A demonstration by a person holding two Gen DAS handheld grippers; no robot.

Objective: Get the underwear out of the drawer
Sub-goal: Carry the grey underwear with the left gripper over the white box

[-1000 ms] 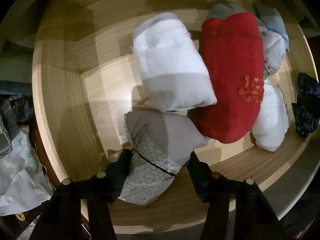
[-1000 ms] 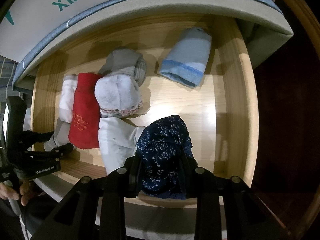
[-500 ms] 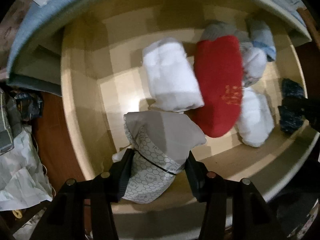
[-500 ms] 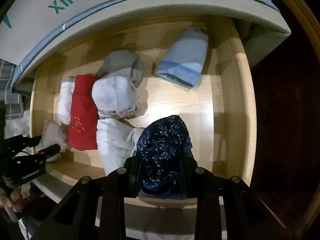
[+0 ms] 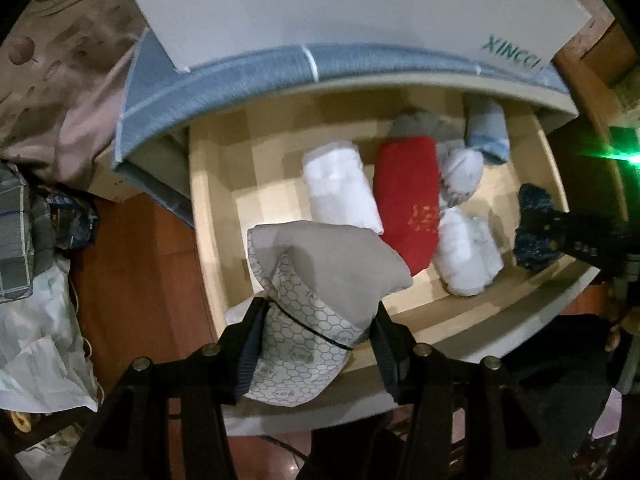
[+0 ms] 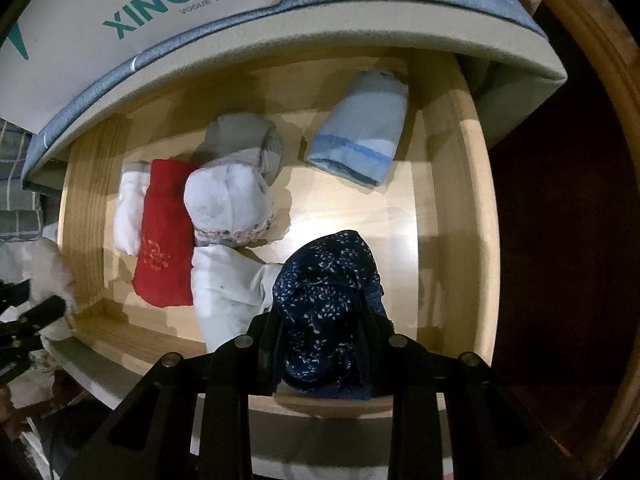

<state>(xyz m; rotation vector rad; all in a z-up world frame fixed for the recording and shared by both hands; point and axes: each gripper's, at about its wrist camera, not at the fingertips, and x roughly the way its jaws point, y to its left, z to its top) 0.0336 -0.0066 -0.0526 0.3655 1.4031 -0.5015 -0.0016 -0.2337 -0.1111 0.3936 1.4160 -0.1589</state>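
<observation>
Wooden drawer [image 6: 452,184] lying open — left gripper [image 5: 316,344] clenching the grey patterned underwear [image 5: 320,280] above its near-left corner, right gripper [image 6: 324,344] clenching the navy floral underwear [image 6: 324,300] over its near rim, where trailing cloth is risking a snag.

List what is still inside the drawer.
Inside the drawer: a red roll, three white rolls, a grey one and a light-blue one. The navy floral piece hides the floor beneath it.
</observation>
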